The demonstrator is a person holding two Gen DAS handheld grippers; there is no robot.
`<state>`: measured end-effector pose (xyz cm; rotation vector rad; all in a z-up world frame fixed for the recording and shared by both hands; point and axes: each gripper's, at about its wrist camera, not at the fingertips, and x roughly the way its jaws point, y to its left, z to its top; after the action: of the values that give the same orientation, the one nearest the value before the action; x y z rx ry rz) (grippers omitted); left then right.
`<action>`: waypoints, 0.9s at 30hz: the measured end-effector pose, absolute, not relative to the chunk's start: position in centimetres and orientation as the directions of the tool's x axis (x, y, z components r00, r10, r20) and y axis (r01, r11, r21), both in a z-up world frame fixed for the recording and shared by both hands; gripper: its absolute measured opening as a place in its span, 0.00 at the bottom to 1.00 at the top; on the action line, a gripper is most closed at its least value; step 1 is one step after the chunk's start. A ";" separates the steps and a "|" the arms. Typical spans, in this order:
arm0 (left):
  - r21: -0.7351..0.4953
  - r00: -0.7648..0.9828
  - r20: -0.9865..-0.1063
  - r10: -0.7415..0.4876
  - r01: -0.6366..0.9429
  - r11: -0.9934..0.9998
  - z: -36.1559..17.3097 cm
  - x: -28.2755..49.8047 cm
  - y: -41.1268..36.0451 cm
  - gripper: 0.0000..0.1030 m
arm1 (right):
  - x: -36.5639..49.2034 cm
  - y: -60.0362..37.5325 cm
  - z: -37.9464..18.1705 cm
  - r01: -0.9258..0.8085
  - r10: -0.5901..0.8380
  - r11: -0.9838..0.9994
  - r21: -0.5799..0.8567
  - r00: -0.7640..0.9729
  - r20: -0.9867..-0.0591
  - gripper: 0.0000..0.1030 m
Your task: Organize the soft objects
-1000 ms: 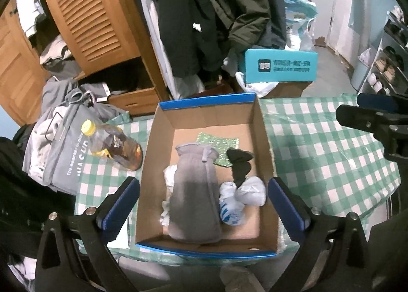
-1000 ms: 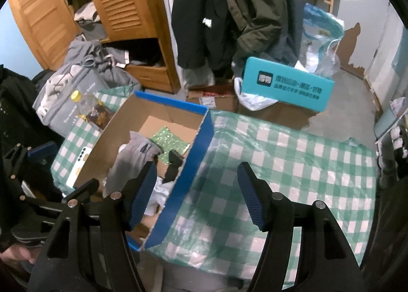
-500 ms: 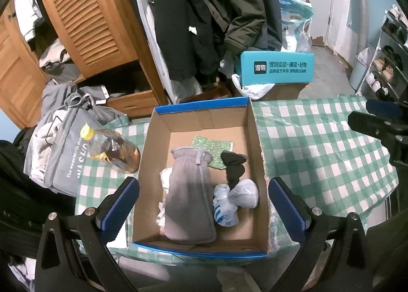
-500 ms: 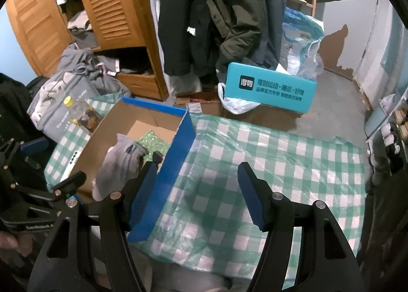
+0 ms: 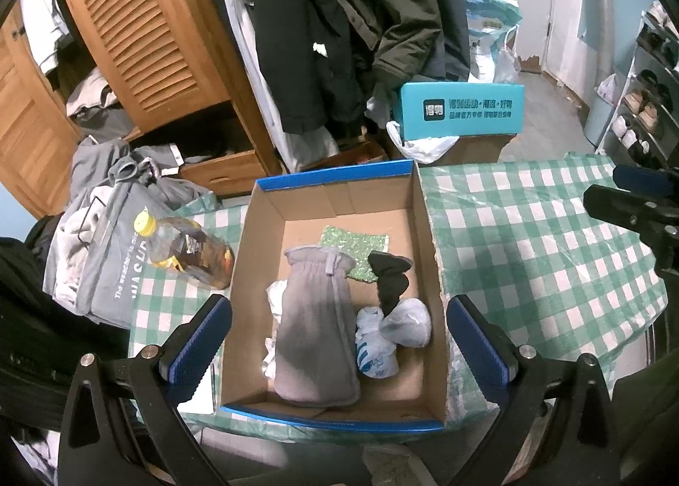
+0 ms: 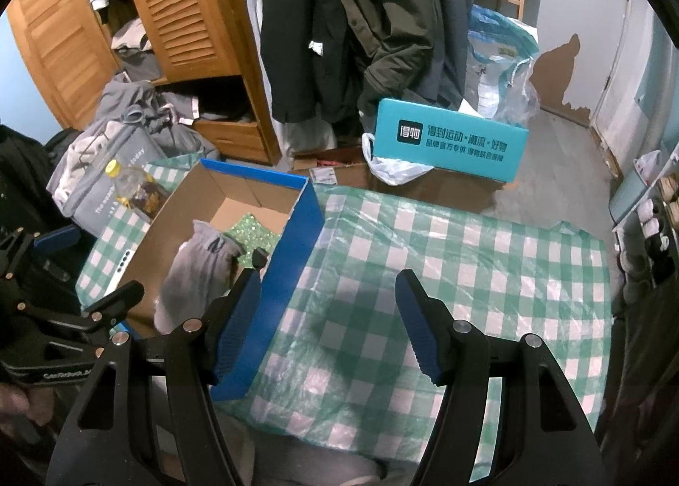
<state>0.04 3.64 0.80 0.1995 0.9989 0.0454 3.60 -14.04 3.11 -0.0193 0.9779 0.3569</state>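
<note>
I hold my left claw wide open and empty above the cardboard box, where the grey pouch, black sock and white bundle lie gathered. My right claw, likewise open and empty, hovers over the bare checked surface, so sorting looks done.

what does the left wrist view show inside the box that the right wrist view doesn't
Only the left wrist view shows the white bundle, the printed white sock and the black sock in full. Only the right wrist view shows the box's blue outer wall. Both show the cardboard box, grey pouch, green sparkly cloth and bottle.
</note>
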 end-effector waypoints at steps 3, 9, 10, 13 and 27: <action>0.184 0.537 -0.834 0.128 0.051 0.982 0.7 0.0 3.9 0.99 | 3.6 -14.0 3.1 -0.302 0.285 0.943 0.142 0.505 -0.815 0.63; 0.190 0.538 -0.832 0.135 0.049 0.981 0.6 0.0 4.0 0.99 | 3.5 -14.0 3.0 -0.299 0.283 0.943 0.142 0.504 -0.816 0.63; 0.192 0.537 -0.832 0.136 0.048 0.980 0.6 0.0 4.0 0.99 | 3.5 -14.0 3.0 -0.300 0.283 0.943 0.142 0.503 -0.817 0.63; 0.196 0.537 -0.832 0.140 0.047 0.980 0.5 0.1 4.0 0.99 | 3.4 -14.0 2.9 -0.303 0.281 0.943 0.137 0.502 -0.818 0.63; 0.203 0.536 -0.831 0.150 0.042 0.978 0.6 0.1 4.0 0.99 | 3.4 -14.0 2.9 -0.304 0.280 0.943 0.137 0.501 -0.819 0.63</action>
<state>0.10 4.04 0.62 0.2087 1.0046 0.0645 3.35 -14.01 2.89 -0.0265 0.9843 0.3534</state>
